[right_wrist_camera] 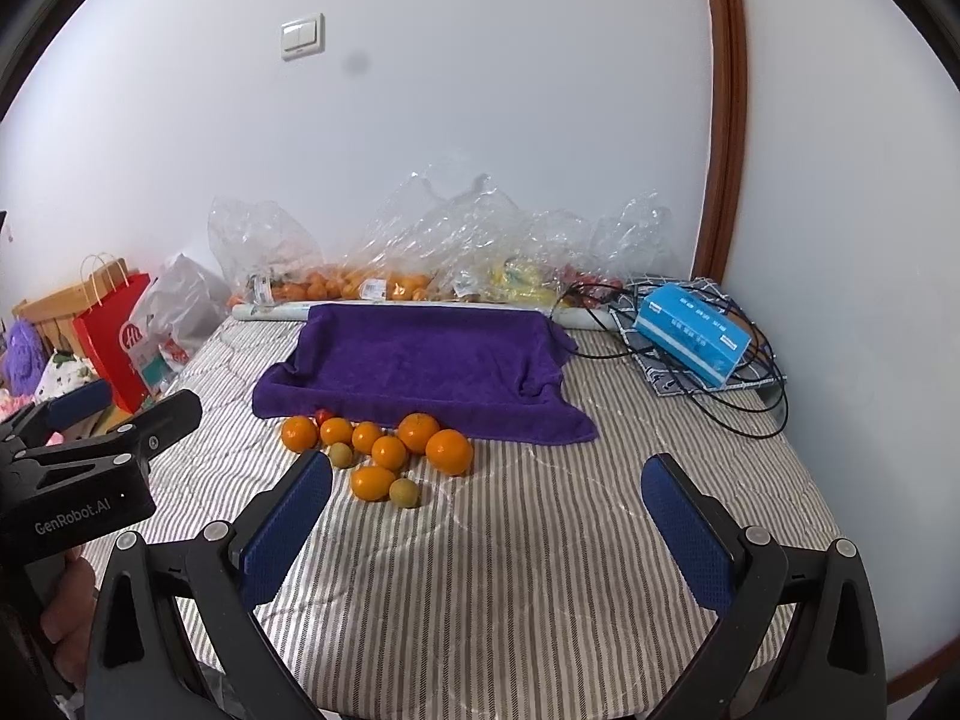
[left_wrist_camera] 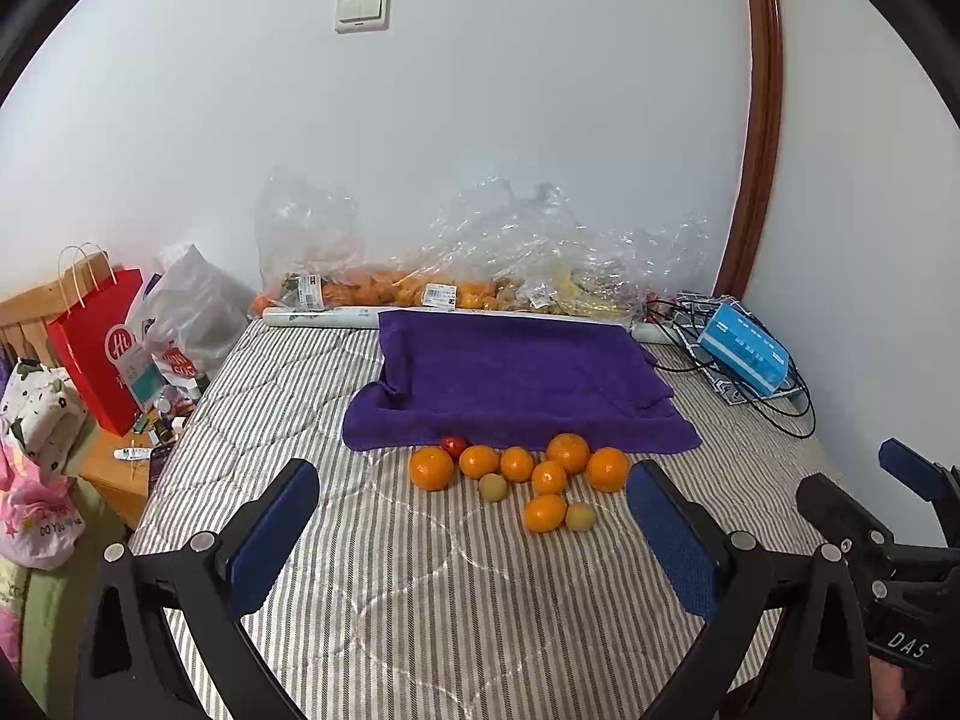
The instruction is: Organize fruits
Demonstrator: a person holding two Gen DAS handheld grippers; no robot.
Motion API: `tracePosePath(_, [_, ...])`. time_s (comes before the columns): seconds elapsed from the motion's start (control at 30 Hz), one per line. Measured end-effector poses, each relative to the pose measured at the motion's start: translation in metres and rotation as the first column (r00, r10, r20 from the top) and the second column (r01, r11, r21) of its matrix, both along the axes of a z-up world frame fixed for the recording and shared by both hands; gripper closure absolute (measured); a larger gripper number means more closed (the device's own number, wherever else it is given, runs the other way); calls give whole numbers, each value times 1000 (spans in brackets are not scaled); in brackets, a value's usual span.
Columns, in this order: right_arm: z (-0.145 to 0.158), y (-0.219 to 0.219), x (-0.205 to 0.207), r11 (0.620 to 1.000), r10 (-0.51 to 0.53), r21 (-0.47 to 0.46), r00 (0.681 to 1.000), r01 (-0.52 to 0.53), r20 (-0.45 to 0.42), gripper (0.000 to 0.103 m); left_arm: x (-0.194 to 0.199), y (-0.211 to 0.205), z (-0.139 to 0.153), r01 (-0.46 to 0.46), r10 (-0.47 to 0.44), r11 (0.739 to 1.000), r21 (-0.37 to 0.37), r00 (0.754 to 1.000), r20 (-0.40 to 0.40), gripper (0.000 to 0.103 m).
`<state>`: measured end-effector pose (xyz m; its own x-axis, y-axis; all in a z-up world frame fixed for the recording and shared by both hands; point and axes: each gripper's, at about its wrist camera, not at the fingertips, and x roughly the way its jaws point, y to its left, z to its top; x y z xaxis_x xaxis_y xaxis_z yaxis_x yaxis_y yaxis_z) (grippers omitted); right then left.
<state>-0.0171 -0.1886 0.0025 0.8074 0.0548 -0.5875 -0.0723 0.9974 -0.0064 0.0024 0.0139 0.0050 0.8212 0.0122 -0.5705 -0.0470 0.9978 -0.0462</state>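
Note:
Several oranges (left_wrist_camera: 549, 476) (right_wrist_camera: 389, 452) lie in a cluster on the striped bed cover, just in front of a purple towel (left_wrist_camera: 510, 378) (right_wrist_camera: 420, 360) draped over a shallow tray-like shape. Two small yellow-green fruits (left_wrist_camera: 580, 516) (right_wrist_camera: 404, 492) and a small red fruit (left_wrist_camera: 454, 446) (right_wrist_camera: 324, 416) lie among them. My left gripper (left_wrist_camera: 474, 534) is open, held above the cover short of the fruit. My right gripper (right_wrist_camera: 489, 531) is open too, to the right of the cluster. Neither holds anything.
Clear plastic bags (left_wrist_camera: 480, 264) (right_wrist_camera: 420, 252) with more oranges and yellow fruit line the wall behind the towel. A blue tissue box (left_wrist_camera: 744, 354) (right_wrist_camera: 693, 339) and black cables lie at the right. A red paper bag (left_wrist_camera: 99, 342) (right_wrist_camera: 117, 348) stands left of the bed.

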Motion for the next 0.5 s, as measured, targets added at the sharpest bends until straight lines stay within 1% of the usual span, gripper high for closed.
tracePosePath(0.17, [-7, -1, 9, 999, -43, -20, 999, 42, -16, 0, 14, 3, -7, -13, 13, 1000, -1, 1000, -15, 0])
tracePosePath(0.23, [-12, -2, 15, 999, -30, -15, 999, 29, -29, 0, 22, 5, -12, -22, 22, 1000, -4, 999, -28, 0])
tracePosePath(0.3, [-18, -4, 25, 1000, 8, 1, 999, -8, -45, 0, 31, 9, -17, -26, 26, 1000, -6, 999, -46, 0])
tracePosePath(0.37, [-25, -5, 34, 1000, 12, 9, 999, -11, -49, 0, 39, 12, -23, -34, 33, 999, -5, 998, -56, 0])
tracePosePath(0.5, [-44, -1, 54, 999, 25, -33, 999, -26, -29, 0, 61, 22, -42, -57, 58, 998, 14, 996, -75, 0])
